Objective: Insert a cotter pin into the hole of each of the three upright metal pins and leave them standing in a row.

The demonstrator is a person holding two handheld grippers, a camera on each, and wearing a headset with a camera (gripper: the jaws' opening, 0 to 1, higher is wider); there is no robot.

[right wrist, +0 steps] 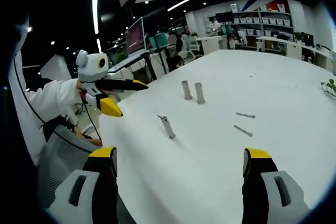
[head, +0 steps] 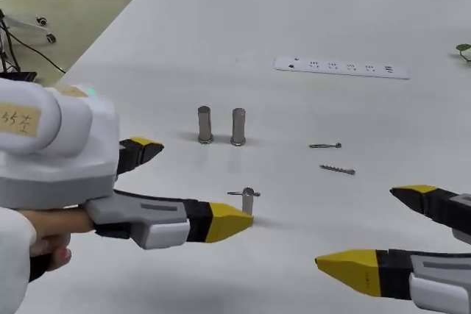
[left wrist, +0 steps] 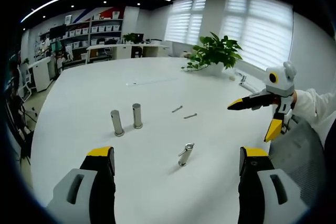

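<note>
Table: white and wide, with the work sitting near its middle. A power strip lay flat toward the far side, well apart from the work.

Left gripper: jaws spread wide and grasping nothing. Its lower tip hung just beside the third pin. Right gripper: jaws likewise parted and empty, low over the near right of the table.

Two bare pins: upright, side by side and close together, toward the back. No cotter pin showed in either.

Third pin: nearer the person and apart from the pair. It looked upright in the head view, with a fitted cotter pin crossing near its top and sticking out to one side.

Two loose cotter pins: flat on the table to the right of the pair, near each other but not touching.

Risks, as judged:
- The left lower tip sat close enough to knock over the third pin on any sideways sweep.
- The protruding cotter pin could snag a jaw and be pulled out.
- The flat, thin loose pins would be hard to pinch and might skid or flick away.
- The bare pair stood so close that steadying one could topple the other.
- The third pin stood out of line, and shifting it into the row could tip it.
</note>
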